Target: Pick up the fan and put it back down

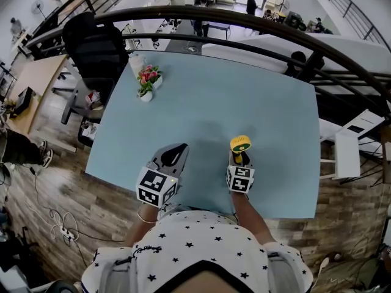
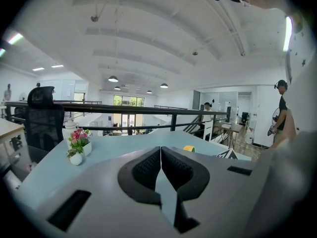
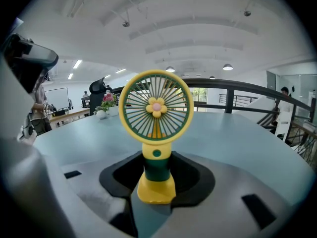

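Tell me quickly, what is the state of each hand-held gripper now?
Left hand-held gripper: closed, empty.
Right hand-held gripper: closed on the fan.

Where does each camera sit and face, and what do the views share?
Head view: on the person's head, steeply down at the blue table; forearms, left gripper and right gripper show.
Left gripper view: rides that gripper, along its shut, empty jaws across the table.
Right gripper view: along jaws closed on the fan.
Shared: the flower pots appear in all three.
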### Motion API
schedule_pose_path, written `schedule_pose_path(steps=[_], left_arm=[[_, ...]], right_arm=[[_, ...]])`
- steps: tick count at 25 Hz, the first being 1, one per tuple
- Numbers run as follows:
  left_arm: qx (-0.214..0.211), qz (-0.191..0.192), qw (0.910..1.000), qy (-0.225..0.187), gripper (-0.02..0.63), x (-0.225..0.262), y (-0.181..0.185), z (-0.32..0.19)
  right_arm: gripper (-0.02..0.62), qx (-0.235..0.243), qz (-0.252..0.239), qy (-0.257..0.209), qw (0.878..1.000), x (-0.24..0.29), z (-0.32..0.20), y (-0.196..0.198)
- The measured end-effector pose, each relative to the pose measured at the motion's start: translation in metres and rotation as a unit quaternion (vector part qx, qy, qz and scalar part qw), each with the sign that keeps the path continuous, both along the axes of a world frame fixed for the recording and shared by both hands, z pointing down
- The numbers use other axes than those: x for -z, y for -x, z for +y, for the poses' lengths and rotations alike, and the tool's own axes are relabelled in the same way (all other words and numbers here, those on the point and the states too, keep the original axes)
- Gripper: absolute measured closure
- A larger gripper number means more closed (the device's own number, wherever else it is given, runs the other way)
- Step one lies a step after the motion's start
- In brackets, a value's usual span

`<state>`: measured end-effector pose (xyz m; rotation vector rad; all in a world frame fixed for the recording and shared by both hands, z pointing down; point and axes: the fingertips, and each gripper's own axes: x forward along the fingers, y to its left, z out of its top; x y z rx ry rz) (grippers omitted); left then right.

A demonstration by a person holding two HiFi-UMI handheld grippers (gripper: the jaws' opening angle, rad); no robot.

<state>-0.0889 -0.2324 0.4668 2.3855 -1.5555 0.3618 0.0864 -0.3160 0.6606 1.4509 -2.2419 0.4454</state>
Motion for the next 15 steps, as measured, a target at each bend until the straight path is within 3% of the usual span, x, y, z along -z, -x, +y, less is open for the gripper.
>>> schedule_pose_path(steps=[15], left_arm=[[-0.003,0.0,1.0,0.0,0.577,0.001,-0.003,0.012]], right_arm=[[0.426,0.008,0.016,0.005,1.0,-0.003,0.006,0.003]])
